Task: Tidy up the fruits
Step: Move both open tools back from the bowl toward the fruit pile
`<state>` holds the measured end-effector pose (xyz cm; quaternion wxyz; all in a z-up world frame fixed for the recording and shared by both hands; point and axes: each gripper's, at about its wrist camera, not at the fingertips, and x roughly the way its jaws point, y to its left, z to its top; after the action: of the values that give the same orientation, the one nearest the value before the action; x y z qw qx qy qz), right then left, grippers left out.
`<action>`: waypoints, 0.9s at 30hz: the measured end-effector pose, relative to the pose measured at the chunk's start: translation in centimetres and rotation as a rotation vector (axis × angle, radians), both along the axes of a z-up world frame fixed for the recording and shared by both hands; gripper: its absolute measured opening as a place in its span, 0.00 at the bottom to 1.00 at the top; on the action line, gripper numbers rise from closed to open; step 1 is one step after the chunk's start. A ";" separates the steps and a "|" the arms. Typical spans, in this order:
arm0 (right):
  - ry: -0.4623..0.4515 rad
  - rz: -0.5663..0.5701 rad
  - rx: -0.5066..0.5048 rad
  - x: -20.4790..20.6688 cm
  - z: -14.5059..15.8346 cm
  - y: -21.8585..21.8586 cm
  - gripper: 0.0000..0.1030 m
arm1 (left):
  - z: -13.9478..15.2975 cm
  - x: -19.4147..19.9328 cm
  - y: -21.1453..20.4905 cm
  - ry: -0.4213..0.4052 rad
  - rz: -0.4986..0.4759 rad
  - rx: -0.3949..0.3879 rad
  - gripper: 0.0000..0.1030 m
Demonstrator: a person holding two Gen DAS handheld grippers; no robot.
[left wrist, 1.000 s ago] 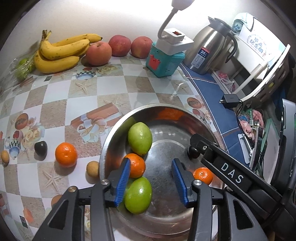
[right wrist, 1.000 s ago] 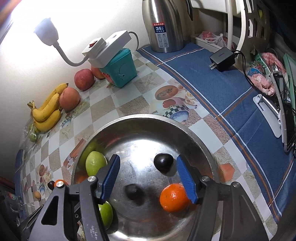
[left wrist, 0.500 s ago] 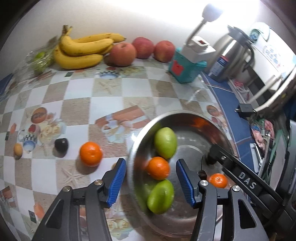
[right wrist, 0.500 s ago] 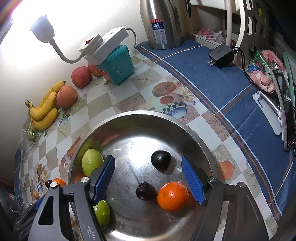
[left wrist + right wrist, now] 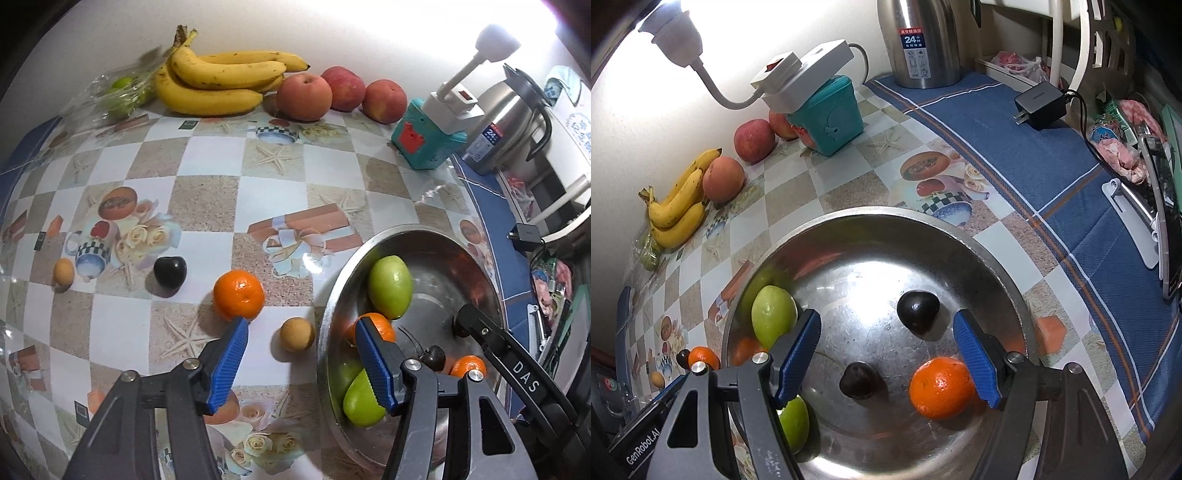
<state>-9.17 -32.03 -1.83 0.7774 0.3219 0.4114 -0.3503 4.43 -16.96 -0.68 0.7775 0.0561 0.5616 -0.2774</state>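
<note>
A steel bowl [image 5: 424, 236] [image 5: 979, 251] holds two green fruits [image 5: 390, 287] [image 5: 774, 319], two oranges [image 5: 942, 386] and two dark plums [image 5: 918, 311]. On the table left of the bowl lie an orange [image 5: 239, 294], a small tan fruit [image 5: 295, 334], a dark plum [image 5: 170, 270] and another small tan fruit [image 5: 62, 271]. My left gripper [image 5: 299, 332] is open and empty, low over the table with the tan fruit between its fingers. My right gripper [image 5: 886, 328] is open and empty above the bowl.
Bananas [image 5: 218, 79], three apples [image 5: 304, 96] and a bag of green fruit [image 5: 118, 92] line the back wall. A teal box [image 5: 424, 144] with a power strip and lamp, a steel kettle [image 5: 921, 40] and a charger [image 5: 1039, 105] stand at the right.
My left gripper has swung left from above the bowl to the table beside it, now around the small tan fruit. My right gripper has opened a little wider and drawn back slightly.
</note>
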 end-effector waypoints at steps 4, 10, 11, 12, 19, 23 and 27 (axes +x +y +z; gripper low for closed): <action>0.010 0.007 0.002 0.2 -0.1 0.1 0.73 | -0.1 0.0 0.1 0.001 0.008 0.007 0.69; 0.028 0.027 0.000 0.6 -0.6 0.4 0.88 | -0.3 0.4 0.6 -0.011 0.043 0.031 0.90; 0.030 0.029 -0.003 0.7 -0.6 0.4 0.90 | -0.4 0.5 0.7 -0.012 0.047 0.036 0.96; 0.032 0.033 -0.006 0.7 -0.6 0.4 0.90 | -0.5 0.5 0.8 -0.012 0.051 0.039 1.00; 0.033 0.056 -0.019 1.0 -0.6 0.7 0.93 | -0.7 0.9 1.3 -0.031 0.078 0.063 1.00; 0.032 0.061 -0.028 1.1 -0.6 0.9 0.93 | -0.9 1.2 1.7 -0.038 0.097 0.089 1.00; 0.039 0.064 -0.047 1.2 -0.4 1.0 0.94 | -1.0 1.4 2.1 -0.038 0.099 0.108 1.00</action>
<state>-7.99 -30.99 -2.22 0.7873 0.2835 0.4282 -0.3412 5.80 -14.91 -1.66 0.7966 0.0753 0.5629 -0.2071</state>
